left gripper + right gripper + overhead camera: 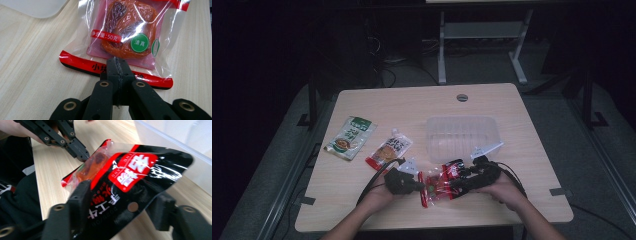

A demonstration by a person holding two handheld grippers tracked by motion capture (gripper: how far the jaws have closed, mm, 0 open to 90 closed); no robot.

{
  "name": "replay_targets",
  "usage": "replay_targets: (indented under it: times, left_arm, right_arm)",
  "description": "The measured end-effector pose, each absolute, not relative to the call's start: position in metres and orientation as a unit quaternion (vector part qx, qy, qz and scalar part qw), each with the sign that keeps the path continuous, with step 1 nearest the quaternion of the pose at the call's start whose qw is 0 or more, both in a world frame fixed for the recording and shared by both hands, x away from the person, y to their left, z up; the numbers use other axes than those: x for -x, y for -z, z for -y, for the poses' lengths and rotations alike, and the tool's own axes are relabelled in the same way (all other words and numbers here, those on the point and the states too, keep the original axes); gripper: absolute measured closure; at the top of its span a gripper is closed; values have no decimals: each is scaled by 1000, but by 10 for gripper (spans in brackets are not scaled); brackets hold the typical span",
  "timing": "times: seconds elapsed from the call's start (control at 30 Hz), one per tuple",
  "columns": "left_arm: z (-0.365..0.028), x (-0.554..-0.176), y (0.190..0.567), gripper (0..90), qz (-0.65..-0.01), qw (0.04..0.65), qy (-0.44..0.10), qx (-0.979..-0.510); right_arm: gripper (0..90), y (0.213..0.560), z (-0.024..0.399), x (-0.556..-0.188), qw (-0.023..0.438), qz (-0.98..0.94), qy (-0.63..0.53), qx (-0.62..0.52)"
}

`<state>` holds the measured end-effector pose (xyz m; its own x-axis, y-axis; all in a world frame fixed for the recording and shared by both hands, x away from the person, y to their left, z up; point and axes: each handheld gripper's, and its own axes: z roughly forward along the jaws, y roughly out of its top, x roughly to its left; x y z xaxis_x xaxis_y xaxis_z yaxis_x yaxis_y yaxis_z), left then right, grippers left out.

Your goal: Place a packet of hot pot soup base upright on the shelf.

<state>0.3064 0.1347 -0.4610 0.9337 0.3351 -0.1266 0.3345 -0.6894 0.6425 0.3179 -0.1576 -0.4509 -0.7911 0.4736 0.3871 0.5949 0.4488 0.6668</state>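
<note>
A big light wooden table (pixel 362 105) stands in a dark room. On its far right part sits a clear plastic box (pixel 462 135), and nothing can be seen inside it. On the left part lie two food bags, well apart from the hands: a green and white bag (pixel 350 138) on the far left, and an orange and red bag (pixel 389 150) just to the right of it.

Two hands come in from the near edge. The left gripper (pixel 419 186) is at the near middle of the table. In the left gripper view its black jaws are pressed tight together, tips touching, right at the near red edge of the snack bag (pixel 125 32). I cannot tell if the bag's edge is pinched between them.

The right gripper (pixel 455 181) is just to the right. It points left, toward the left gripper. In the right gripper view its jaws stand on both sides of the black and red end of the snack bag, part way closed, and that end is lifted off the wood. I cannot tell if the pads press on it.

The snack bag lies at the near middle of the table, between the two grippers and just in front of the clear plastic box. It is see-through with red edges, and something orange is inside. It has a small green round sticker (pixel 139 43).
</note>
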Motion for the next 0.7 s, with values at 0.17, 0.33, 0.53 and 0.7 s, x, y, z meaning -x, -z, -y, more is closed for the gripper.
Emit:
replay_targets:
  times: [0.17,0.33,0.53,0.7]
  left_arm:
    - [-134,-306,461,898,-182,349,-4,-919]
    - [-133,-305,461,898,-184,346,-7,-920]
    - [-133,-304,461,898,-180,346,-12,-921]
    - [-133,-305,460,899,-180,345,-12,-921]
  right_arm:
    - [556,450,153,-321,85,848,425,304]
    - [627,447,155,-318,95,845,437,292]
    - [714,445,156,-313,97,851,438,273]
    - [827,443,155,-312,89,855,442,257]
